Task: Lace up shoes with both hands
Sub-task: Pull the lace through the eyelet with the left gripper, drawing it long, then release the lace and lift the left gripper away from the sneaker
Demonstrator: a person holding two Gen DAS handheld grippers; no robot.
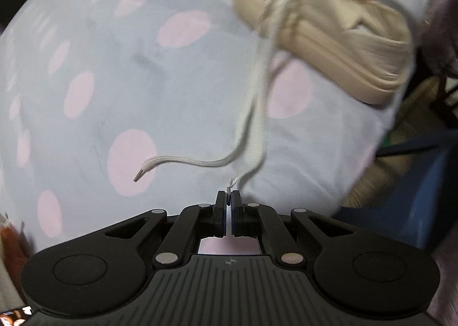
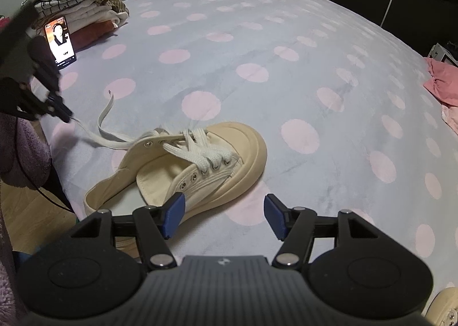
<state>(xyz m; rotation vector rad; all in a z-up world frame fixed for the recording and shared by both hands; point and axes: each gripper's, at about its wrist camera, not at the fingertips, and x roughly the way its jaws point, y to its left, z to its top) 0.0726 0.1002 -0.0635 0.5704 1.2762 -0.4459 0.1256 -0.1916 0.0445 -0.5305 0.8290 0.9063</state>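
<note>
Because the left gripper [image 1: 228, 197] is clenched on one lace end [image 1: 232, 180], that strand runs off the polka-dot bedspread [image 1: 114, 54] up to the beige shoe [image 1: 329, 31], probably kept taut for threading; the other lace end [image 1: 143, 170] lies loose. Seen from the right wrist, the right gripper [image 2: 223, 218] hangs released just beside the shoe, which rests on its sole near the bed's edge; its lower eyelets are laced, upper ones bare, so a free hand suits steadying it.

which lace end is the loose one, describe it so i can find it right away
Start at the cream shoe lying on the polka-dot bedspread. Two white lace ends trail from its eyelets toward the left tool. The loose lace end curls across a pink dot, its aglet tip bare, whereas the other end is pinched in that tool.
</note>
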